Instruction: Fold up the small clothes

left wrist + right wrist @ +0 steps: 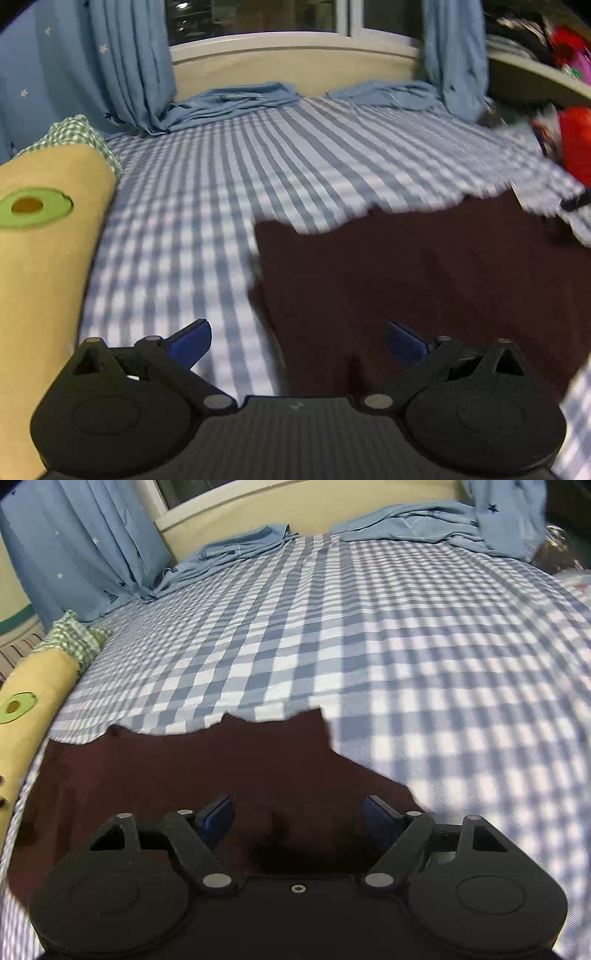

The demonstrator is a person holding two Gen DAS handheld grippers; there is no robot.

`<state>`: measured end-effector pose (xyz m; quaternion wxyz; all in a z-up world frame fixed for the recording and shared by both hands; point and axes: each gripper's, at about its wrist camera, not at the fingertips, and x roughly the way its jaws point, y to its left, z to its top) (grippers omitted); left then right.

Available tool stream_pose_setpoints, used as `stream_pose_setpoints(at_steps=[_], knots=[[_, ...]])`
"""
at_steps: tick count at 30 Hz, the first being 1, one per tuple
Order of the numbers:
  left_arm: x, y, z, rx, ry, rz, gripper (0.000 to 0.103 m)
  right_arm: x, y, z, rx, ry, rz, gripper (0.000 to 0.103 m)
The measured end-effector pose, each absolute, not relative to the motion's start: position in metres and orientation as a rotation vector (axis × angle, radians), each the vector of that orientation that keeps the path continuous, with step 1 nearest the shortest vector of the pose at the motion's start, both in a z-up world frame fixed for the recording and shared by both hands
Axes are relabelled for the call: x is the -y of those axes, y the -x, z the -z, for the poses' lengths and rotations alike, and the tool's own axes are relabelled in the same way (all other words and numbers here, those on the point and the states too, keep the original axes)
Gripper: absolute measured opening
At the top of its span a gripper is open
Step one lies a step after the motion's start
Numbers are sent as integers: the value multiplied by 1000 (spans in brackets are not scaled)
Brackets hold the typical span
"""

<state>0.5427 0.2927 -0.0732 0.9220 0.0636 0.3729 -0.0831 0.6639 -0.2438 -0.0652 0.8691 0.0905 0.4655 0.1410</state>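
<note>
**Both grippers open above a dark garment on the checked bed**

We start with the left gripper (pixel 298 341). Its two blue fingers (pixel 190 341) stand wide apart and nothing is between them. Under the left finger we see the blue-and-white checked sheet (pixel 207 192); under the right finger lies the dark maroon garment (pixel 424 280), so this gripper hangs over the left edge of the cloth.

The right gripper (pixel 301 818) is also released: its blue fingers (pixel 218 818) are spread and they press on nothing. Both of them are over the garment (pixel 207 768), which fills the space below and between them. We cannot tell if the fingertips touch the fabric or hang just above it.

The garment lies flat on the sheet (pixel 424 646), at the near side of the bed, with a wavy far edge. In the right wrist view we see its right edge, which runs diagonally toward the gripper; in the left wrist view we see its left edge.

Further out, both views show a yellow bolster with an avocado picture (pixel 40 236) along the left side of the bed, a green checked cloth (pixel 74 131) at its far end, and blue curtains (pixel 129 62) with their hems lying on the sheet below the window (pixel 258 18).

Only the left wrist view shows the cluttered shelf (pixel 535 70) and the red object (pixel 576 144) at the right side of the bed; both are blurred.
</note>
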Motion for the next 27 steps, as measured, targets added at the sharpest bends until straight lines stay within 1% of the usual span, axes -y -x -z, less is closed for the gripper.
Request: stream_pose_setpoints(at_steps=[3, 4, 6, 11, 12, 13, 14, 15, 16, 18, 20, 23, 26, 27], knots=[[-294, -503, 88, -771, -113, 136, 102, 270, -622, 60, -999, -200, -355, 69], [-298, -495, 89, -781, -95, 135, 102, 278, -604, 61, -998, -210, -373, 68], [-307, -477, 89, -787, -60, 115, 102, 289, -578, 64, -997, -232, -386, 61], [-333, -450, 86, -802, 85, 47, 102, 302, -538, 82, -1008, -325, -415, 59], [-336, -449, 83, -797, 105, 40, 102, 302, -537, 88, -1018, -353, -424, 53], [-335, -447, 80, -787, 118, 33, 102, 301, -536, 94, -1028, -387, -436, 51], [-332, -446, 76, -777, 121, 31, 102, 300, -535, 98, -1033, -414, -436, 43], [-327, -448, 74, -772, 114, 32, 102, 296, -535, 100, -1036, -416, -432, 30], [-321, -451, 72, -775, 93, 31, 102, 292, -535, 99, -1036, -396, -428, 24], [-306, -460, 72, -802, 26, -4, 102, 291, -532, 91, -1015, -373, -423, 17], [-295, -468, 76, -828, -32, -26, 101, 296, -524, 73, -954, -400, -424, 14], [-288, -480, 96, -917, -72, -41, 99, 303, -515, 58, -890, -429, -407, 12], [-287, -482, 116, -968, -153, -84, 99, 309, -509, 81, -961, -411, -346, 8], [-287, -481, 121, -979, -170, -93, 100, 310, -506, 94, -989, -380, -320, 8]])
